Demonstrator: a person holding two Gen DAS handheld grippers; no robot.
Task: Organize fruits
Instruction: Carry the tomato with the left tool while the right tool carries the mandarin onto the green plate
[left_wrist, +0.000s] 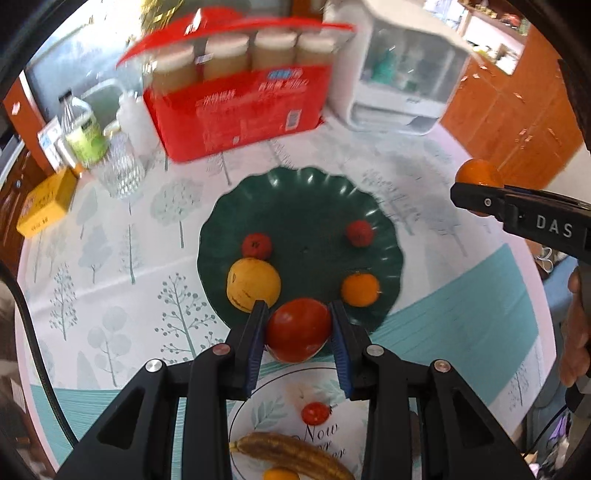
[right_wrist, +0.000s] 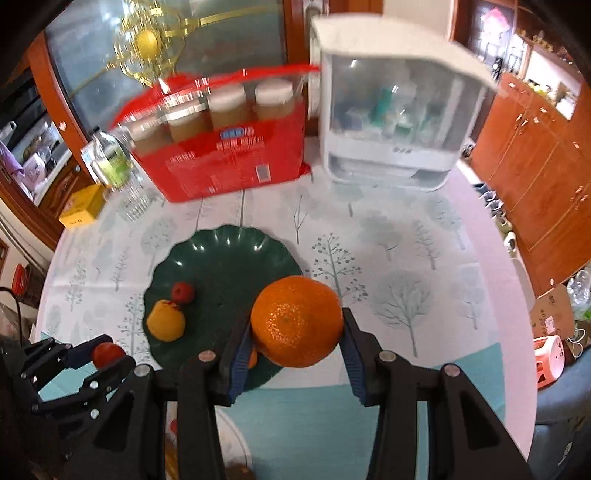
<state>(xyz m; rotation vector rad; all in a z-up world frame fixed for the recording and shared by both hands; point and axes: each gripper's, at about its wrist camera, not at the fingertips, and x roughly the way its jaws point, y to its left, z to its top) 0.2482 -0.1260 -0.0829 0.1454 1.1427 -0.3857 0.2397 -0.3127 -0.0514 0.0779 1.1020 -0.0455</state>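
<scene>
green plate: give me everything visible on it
The green plate is dark, glossy and plastic-looking, with a scalloped, fluted rim. It lies flat on the tree-print tablecloth, in front of the red box. On it sit two small red fruits, a yellow fruit and a small orange. No hand-held gripper touches it.

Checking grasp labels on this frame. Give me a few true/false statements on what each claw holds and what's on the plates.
1. The left claw grips a red tomato. True.
2. The right claw is empty. False: it grips an orange.
3. The green plate holds four fruits. True.
4. The banana lies on the green plate. False: it lies on the white plate.
</scene>
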